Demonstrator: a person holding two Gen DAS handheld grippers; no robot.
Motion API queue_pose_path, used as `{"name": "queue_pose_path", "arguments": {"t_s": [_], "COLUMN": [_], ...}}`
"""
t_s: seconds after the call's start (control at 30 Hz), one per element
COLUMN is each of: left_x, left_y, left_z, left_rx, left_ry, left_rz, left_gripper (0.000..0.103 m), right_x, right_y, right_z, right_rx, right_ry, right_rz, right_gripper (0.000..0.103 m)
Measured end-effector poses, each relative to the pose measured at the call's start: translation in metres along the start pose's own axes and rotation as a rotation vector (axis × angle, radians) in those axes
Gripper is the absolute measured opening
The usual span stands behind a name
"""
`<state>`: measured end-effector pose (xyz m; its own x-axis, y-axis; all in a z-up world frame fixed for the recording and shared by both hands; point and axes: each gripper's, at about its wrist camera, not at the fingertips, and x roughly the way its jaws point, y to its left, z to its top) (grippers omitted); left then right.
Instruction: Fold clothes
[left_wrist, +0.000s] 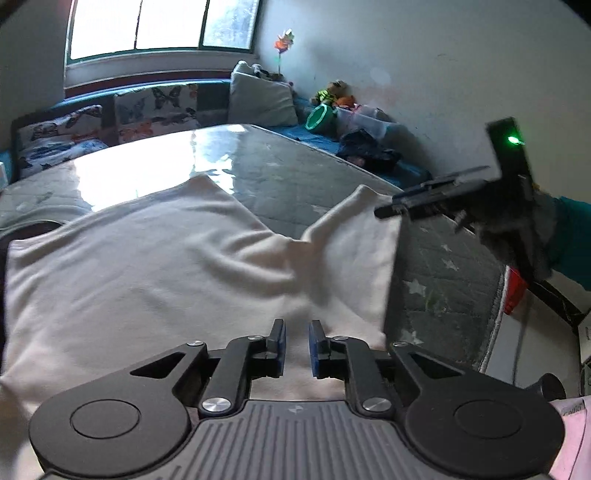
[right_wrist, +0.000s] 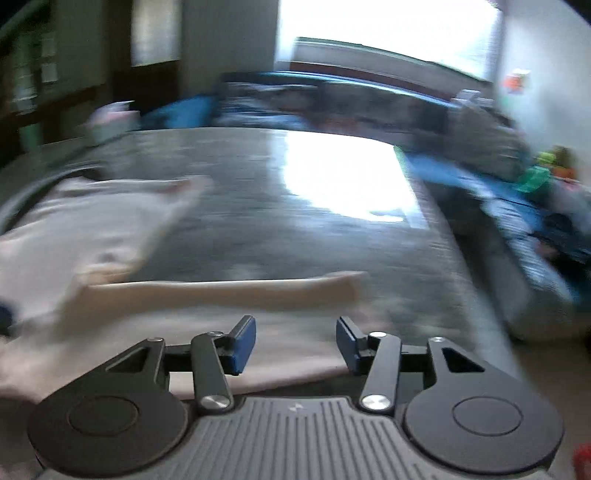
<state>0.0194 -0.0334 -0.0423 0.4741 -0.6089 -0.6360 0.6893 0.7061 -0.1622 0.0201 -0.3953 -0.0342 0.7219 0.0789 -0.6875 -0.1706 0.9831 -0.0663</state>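
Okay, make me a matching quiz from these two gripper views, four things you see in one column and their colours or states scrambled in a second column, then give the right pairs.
Things:
1. garment
2. bucket
3. left gripper
4. right gripper

States:
A. green, on its side by the wall
B. jaws wide apart, nothing between
C. white, spread on the mattress
D. jaws narrowly apart, over cloth

Pairs: 1-C, 2-A, 3-D, 4-B

Grey star-print mattress (left_wrist: 436, 258), glossy, probably plastic-wrapped. White garment (left_wrist: 155, 266) spread flat on near end; far half bare, window glare.
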Motion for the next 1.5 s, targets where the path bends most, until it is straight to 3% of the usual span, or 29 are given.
{"name": "queue_pose_path", "arguments": {"t_s": [0.13, 0.27, 0.37, 0.4, 0.43, 0.63, 0.73, 0.9, 1.07, 1.27, 1.4, 1.5], "left_x": [0.008, 0.013, 0.016, 0.016, 0.017, 0.023, 0.026, 0.017, 0.013, 0.020, 0.020, 0.020], "left_y": [-0.008, -0.014, -0.017, -0.017, -0.017, -0.025, -0.030, -0.026, -0.021, -0.024, -0.029, -0.029], "left_z": [-0.002, -0.002, -0.002, -0.001, -0.001, 0.000, 0.000, -0.001, 0.000, -0.002, -0.005, -0.005], "left_rx": [-0.007, -0.009, -0.011, -0.013, -0.016, -0.017, -0.010, -0.030, -0.043, -0.041, -0.045, -0.054], "left_ry": [0.013, 0.024, 0.025, 0.026, 0.027, 0.021, 0.010, 0.006, -0.011, 0.001, -0.006, -0.007], "left_rz": [-0.020, -0.030, -0.035, -0.037, -0.039, -0.070, -0.083, -0.089, -0.082, -0.095, -0.106, -0.118], "left_gripper": [0.015, 0.015, 0.015, 0.015, 0.015, 0.020, 0.025, 0.028, 0.029, 0.032, 0.037, 0.037], "right_x": [0.019, 0.023, 0.015, 0.013, 0.011, -0.007, 0.003, -0.003, -0.019, -0.004, 0.020, 0.040], "right_y": [-0.034, -0.049, -0.049, -0.050, -0.049, -0.044, -0.048, -0.041, 0.000, 0.078, 0.120, 0.133], "right_z": [-0.004, -0.007, -0.013, -0.014, -0.013, -0.011, -0.020, -0.012, 0.018, 0.046, 0.052, 0.053], "right_rx": [0.098, 0.194, 0.196, 0.198, 0.190, 0.118, 0.126, 0.111, 0.000, -0.160, -0.286, -0.320], "right_ry": [0.014, 0.009, 0.004, 0.003, 0.004, -0.023, 0.017, -0.003, -0.078, -0.068, -0.026, 0.010], "right_rz": [-0.061, -0.009, 0.022, 0.029, 0.023, -0.128, -0.147, -0.177, -0.019, 0.316, 0.404, 0.414], "right_gripper": [0.055, 0.052, 0.025, 0.012, 0.010, 0.008, 0.009, 0.021, 0.021, 0.021, 0.021, 0.021]}}
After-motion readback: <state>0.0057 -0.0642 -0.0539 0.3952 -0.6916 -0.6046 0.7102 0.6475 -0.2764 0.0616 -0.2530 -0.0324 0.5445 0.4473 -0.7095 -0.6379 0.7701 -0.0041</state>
